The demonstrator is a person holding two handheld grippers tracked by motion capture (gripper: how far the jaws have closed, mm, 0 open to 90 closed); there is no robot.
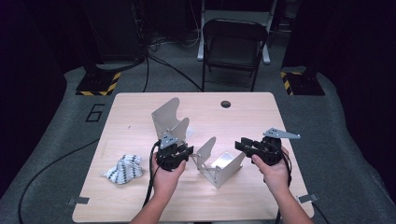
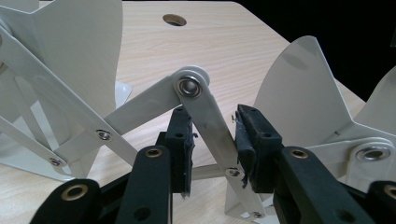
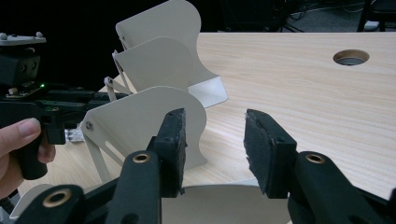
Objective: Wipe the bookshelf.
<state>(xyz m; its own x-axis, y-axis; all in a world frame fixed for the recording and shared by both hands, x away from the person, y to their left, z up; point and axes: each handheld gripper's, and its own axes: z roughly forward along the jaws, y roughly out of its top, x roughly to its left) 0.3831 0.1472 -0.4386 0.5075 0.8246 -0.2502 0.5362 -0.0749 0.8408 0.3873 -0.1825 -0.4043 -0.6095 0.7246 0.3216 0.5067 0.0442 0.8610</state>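
A white metal folding rack with curved divider plates and riveted scissor links stands in the middle of the wooden table. My left gripper is at the rack's left side. In the left gripper view its pads are shut on one flat link arm just below the rivet. My right gripper is at the rack's right end. It stands open with nothing between its pads, over the rack's base plate and facing a divider plate.
A crumpled white and dark patterned cloth lies at the front left of the table. A round cable hole is near the far edge. A black folding chair stands beyond the table, and cables run over the floor.
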